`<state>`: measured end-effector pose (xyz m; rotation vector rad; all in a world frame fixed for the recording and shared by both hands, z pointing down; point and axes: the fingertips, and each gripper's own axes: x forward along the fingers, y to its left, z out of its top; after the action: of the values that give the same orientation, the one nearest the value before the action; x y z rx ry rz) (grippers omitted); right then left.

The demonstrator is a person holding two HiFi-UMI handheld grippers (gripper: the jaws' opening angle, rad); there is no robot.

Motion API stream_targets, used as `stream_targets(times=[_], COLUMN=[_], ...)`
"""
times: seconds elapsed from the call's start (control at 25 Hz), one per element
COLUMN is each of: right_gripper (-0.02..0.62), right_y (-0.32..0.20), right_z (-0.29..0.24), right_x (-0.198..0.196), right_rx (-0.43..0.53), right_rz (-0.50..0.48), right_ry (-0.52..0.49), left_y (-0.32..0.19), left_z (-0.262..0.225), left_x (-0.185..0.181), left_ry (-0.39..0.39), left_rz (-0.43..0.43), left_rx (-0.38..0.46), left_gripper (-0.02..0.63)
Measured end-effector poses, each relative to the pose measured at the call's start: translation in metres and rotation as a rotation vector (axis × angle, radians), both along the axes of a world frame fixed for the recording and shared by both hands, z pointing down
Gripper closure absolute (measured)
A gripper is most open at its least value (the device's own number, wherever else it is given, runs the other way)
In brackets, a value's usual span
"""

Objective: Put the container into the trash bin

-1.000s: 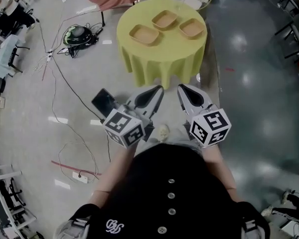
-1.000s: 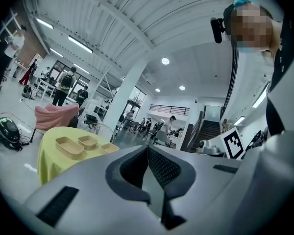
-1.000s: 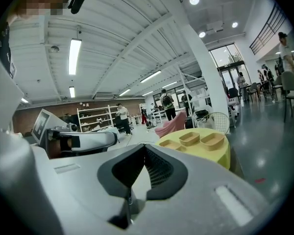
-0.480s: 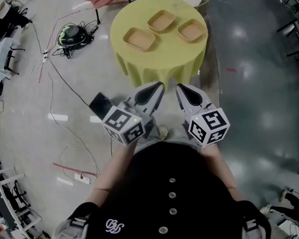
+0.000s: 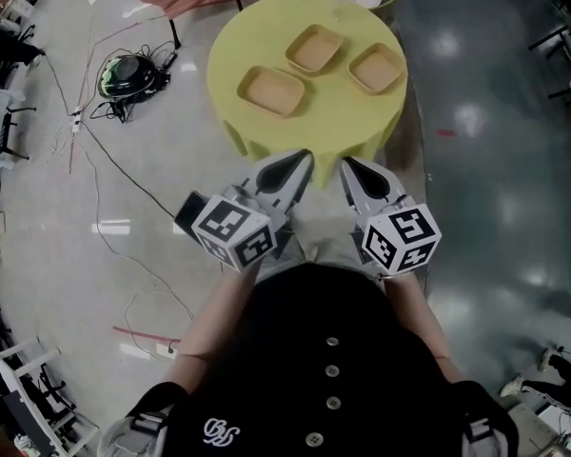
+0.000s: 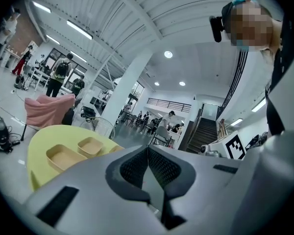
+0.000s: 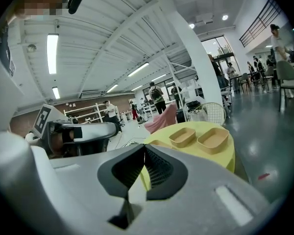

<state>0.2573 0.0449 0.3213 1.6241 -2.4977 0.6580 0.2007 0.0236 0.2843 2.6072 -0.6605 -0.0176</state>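
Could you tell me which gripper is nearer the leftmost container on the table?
Left. The left gripper is short of the leftmost container, nearly in line; the right gripper sits farther right.

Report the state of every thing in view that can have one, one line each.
Left hand-held gripper: shut, nothing between its jaws.
Right hand-held gripper: shut, nothing between its jaws.
Near-left container: upright, empty.
Middle container: upright, empty.
Right container: upright, empty.
Yellow tablecloth: draped, hanging over the edge.
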Motion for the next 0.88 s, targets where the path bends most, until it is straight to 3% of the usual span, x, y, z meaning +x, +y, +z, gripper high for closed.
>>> stream_targets(times=[0.52, 0.88], right_gripper=[0.592, 0.592], right_y=[-0.085, -0.101], right_z=[-0.008, -0.003], right_x=[-0.023, -0.045], right_rx=[0.002, -0.015], right_rz=[0.131, 0.120], right_ry=[0.027, -0.018], left_y=[-0.084, -0.108], left_z=[0.000, 0.012], left_x=[-0.022, -0.027], left_ry=[-0.001, 0.002], left_rz=[0.142, 0.210], left_rx=[-0.013, -0.041], left_gripper=[0.594, 0.594])
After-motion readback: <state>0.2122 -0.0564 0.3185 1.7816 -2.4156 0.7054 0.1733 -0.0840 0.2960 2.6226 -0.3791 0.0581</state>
